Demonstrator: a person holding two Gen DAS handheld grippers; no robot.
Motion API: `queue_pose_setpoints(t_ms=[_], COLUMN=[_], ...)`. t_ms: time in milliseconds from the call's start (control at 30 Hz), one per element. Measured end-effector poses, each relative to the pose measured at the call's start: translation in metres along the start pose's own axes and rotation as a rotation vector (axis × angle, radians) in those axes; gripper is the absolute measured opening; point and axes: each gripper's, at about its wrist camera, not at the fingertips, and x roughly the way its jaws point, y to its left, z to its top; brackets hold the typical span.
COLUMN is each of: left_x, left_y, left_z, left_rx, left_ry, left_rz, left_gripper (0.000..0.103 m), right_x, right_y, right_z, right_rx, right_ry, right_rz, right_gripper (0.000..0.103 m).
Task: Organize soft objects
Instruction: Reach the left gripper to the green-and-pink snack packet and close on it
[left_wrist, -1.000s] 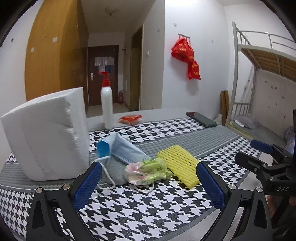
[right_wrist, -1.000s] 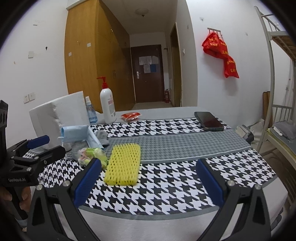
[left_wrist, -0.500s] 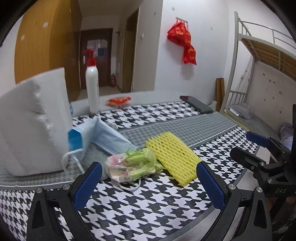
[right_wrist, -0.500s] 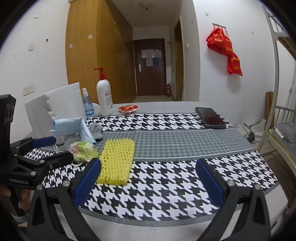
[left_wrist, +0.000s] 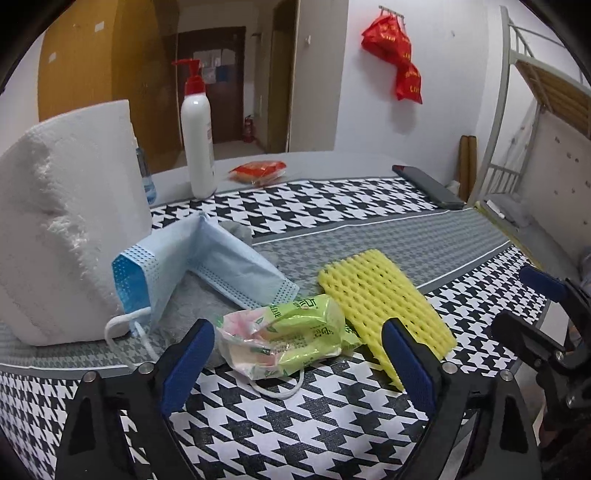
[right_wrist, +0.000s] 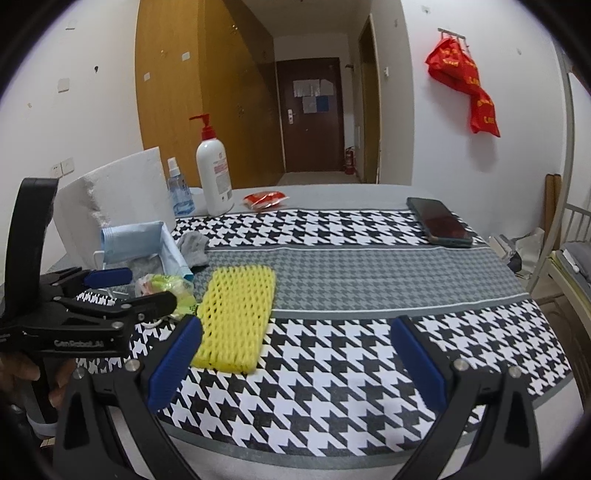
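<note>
A green and pink tissue pack (left_wrist: 295, 332) lies on the houndstooth tablecloth (left_wrist: 314, 424), against a yellow foam net (left_wrist: 376, 299). My left gripper (left_wrist: 299, 363) straddles the pack; its jaws are closing, but the blue pads stand clear of the wrapper. Behind the pack a blue face mask (left_wrist: 207, 266) leans over a grey cloth (left_wrist: 199, 306). In the right wrist view my right gripper (right_wrist: 295, 363) hangs open over bare cloth, with the foam net (right_wrist: 236, 314) just ahead of its left finger. The left gripper (right_wrist: 125, 291) shows there around the tissue pack (right_wrist: 162, 288).
A white foam block (left_wrist: 66, 221) stands at the left. A pump bottle (left_wrist: 197, 147), a spray bottle (right_wrist: 179, 192) and a red packet (left_wrist: 258, 170) sit at the back. A phone (right_wrist: 439, 225) lies far right. A bunk bed (left_wrist: 535, 110) stands beyond the table's right edge.
My left gripper has moved forward and tipped down onto the tissue pack, and its jaws have narrowed a little. The right gripper has edged forward over the table.
</note>
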Motion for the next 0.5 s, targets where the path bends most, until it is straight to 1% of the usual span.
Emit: queue_pose_setpoints(t_ms=[167, 333, 467, 500], left_x=[0.008, 0.015, 0.017, 0.017], left_y=[0.003, 0.005, 0.01, 0.011], left_z=[0.002, 0.002, 0.001, 0.001], left_rx=[-0.013, -0.022, -0.047, -0.049], left_ry=[0.036, 0.075, 0.093, 0.095], left_rz=[0.011, 0.032, 0.029, 0.03], left_gripper=[0.09, 0.08, 0.074, 0.069], right_x=[0.004, 0.009, 0.015, 0.016], right_y=[0.003, 0.005, 0.008, 0.009], right_z=[0.004, 0.005, 0.004, 0.005], right_rx=[-0.023, -0.034, -0.051, -0.056], right_ry=[0.008, 0.023, 0.051, 0.058], right_rz=[0.016, 0.023, 0.03, 0.034], right_gripper=[0.103, 0.103, 0.103, 0.103])
